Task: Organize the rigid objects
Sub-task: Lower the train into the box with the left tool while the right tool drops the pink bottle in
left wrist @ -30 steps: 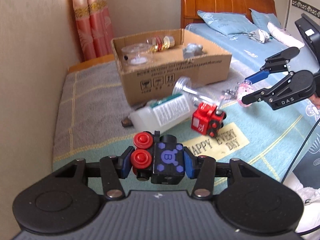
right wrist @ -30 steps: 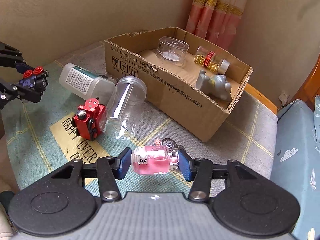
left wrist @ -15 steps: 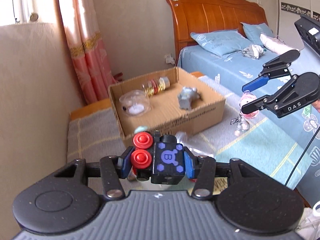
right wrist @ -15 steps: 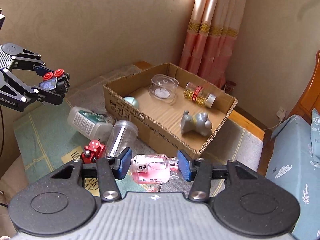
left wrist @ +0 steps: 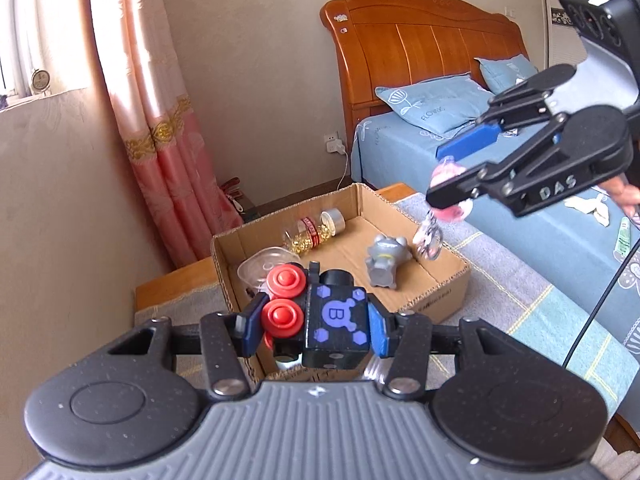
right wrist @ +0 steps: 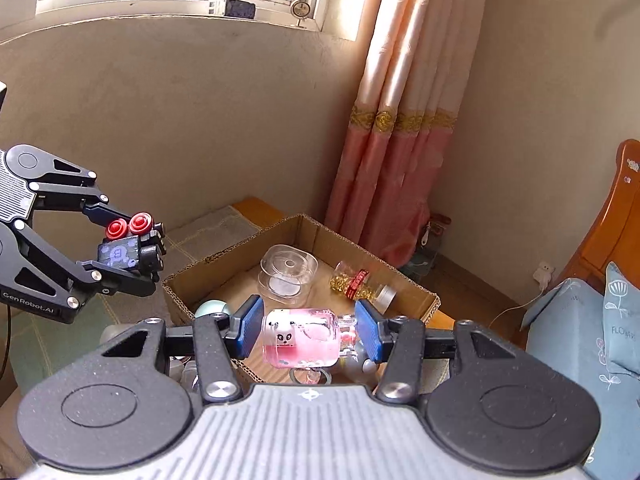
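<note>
Teal ball [right wrist: 211,307] (perhaps) right view only

A purple "B" is showing on the black toy [left wrist: 337,322]. "DAS" is reading on the right gripper [left wrist: 452,178]. "GenRobot.AI" is showing on the left gripper [right wrist: 132,256]. "FLOWERS" is appearing on a blue pillow [left wrist: 436,108]. Box [left wrist: 436,300] print is staying illegible.

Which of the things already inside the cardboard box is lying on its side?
The small jar of gold beads with the red band: it lies on its side near the box's far wall. The clear round container stands upright beside it; the grey animal figurine is no container.
</note>
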A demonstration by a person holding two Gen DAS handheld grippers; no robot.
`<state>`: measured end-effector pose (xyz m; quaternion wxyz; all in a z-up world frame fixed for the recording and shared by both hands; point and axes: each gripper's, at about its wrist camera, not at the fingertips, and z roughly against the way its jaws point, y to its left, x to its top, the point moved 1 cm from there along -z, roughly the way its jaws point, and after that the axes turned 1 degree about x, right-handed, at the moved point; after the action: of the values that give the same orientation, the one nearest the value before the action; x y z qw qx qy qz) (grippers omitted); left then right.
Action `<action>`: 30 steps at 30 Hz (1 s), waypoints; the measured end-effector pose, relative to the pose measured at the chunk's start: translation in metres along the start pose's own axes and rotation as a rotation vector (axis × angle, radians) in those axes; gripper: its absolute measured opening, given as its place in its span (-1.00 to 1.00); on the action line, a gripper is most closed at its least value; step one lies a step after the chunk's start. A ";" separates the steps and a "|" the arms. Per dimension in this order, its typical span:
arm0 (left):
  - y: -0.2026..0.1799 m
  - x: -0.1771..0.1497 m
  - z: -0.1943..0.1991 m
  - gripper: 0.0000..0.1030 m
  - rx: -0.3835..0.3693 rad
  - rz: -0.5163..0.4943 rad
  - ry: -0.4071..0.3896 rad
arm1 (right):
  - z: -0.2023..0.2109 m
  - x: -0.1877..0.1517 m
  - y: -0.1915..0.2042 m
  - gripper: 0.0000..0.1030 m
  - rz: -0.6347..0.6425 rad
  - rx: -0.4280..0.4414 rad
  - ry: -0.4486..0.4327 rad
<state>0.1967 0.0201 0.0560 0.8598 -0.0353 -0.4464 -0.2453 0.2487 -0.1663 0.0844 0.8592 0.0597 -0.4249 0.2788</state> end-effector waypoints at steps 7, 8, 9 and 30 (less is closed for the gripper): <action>0.009 0.015 -0.027 -0.04 0.005 -0.017 0.039 | -0.020 -0.016 0.002 0.50 -0.073 0.010 0.040; 0.009 0.016 -0.030 -0.04 0.005 -0.021 0.044 | -0.019 -0.018 0.004 0.56 -0.070 0.002 0.036; 0.010 0.017 -0.033 -0.04 0.005 -0.023 0.050 | -0.018 -0.019 0.005 0.69 -0.070 -0.010 0.039; 0.016 0.015 -0.089 0.90 0.005 0.059 0.065 | 0.025 -0.042 0.019 1.00 -0.083 -0.093 0.060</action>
<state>0.2775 0.0036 0.0168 0.8809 -0.0384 -0.4175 -0.2199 0.2009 -0.1770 0.0656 0.8842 0.0286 -0.4086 0.2246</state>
